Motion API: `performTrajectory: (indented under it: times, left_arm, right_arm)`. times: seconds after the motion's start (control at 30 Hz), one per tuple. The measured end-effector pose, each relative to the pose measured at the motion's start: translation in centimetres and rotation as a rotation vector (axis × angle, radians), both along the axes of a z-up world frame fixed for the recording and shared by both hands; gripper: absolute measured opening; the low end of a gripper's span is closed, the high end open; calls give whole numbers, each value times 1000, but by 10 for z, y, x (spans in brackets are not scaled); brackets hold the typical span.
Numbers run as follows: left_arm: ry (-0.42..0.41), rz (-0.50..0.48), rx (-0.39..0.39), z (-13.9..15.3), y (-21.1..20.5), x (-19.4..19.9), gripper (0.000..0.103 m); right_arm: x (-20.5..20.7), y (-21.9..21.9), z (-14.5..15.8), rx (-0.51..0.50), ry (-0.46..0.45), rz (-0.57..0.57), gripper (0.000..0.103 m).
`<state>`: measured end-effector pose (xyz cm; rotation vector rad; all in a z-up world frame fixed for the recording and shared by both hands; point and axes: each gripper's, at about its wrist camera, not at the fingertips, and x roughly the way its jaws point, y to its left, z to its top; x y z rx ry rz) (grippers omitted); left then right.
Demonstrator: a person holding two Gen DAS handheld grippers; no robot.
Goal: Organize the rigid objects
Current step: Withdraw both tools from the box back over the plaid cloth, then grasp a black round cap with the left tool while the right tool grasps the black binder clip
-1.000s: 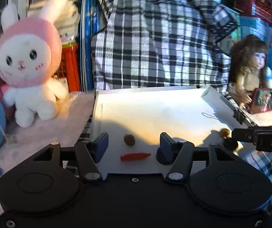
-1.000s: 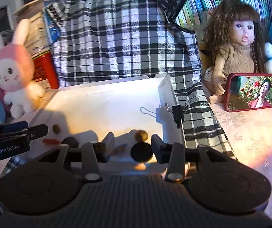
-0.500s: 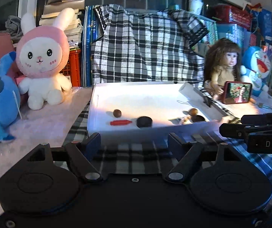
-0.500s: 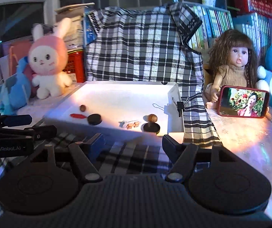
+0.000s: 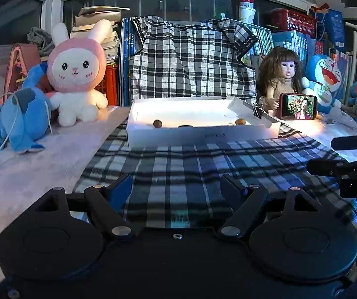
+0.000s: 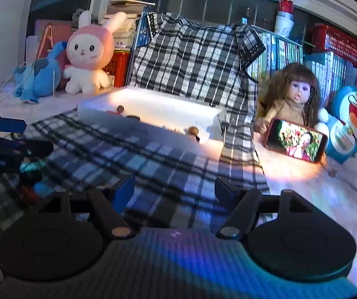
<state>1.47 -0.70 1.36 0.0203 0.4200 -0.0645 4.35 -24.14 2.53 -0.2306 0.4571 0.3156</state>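
2 grippers are in view, both well back from the white tray (image 5: 203, 134) compared with 1 second ago, when each hung directly over its floor. The checked cloth (image 5: 190, 174) now fills the foreground between them and the tray, which sits on the cloth's far end. The left gripper (image 5: 176, 189) has its jaws spread wide with nothing between them; the right gripper (image 6: 173, 189) is likewise wide apart and empty. Half a second ago both were already withdrawn, and they are now farther out and lower. The tray's near wall hides most of the contents that were plain earlier. A brown nut (image 5: 157, 123) shows at the tray's left, a second nut (image 5: 240, 121) at its right, and the top of a dark disc (image 5: 185, 126) between them. The red piece (image 6: 110, 112) shows only from the right wrist, beside the left nut.
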Motion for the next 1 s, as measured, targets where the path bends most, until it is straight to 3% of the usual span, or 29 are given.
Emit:
performTrajectory:
  times: [0.17, 0.3, 0.37, 0.43, 0.5, 0.7, 1.0]
  left_arm:
    - [6, -10, -21, -4, 4, -22, 76]
    - [29, -42, -54, -6, 9, -34, 70]
    - [46, -56, -73, -7, 11, -39, 63]
    - [65, -71, -91, -8, 13, -40, 49]
    - [77, -84, -97, -9, 13, -41, 45]
    - [91, -83, -89, -13, 11, -38, 42]
    - [97, -78, -98, -17, 9, -26, 42]
  right_arm:
    - [-12, -11, -8, 5, 35, 18, 81]
    - [-21, -16, -10, -15, 50, 64, 81]
    - [-26, -17, -10, -13, 62, 102, 82]
    - [-30, -16, -11, -16, 69, 132, 82]
    - [-35, -11, -13, -34, 68, 165, 82]
    - [-40, 7, -23, -65, 74, 206, 82]
    - [-30, 16, -27, -11, 97, 196, 82]
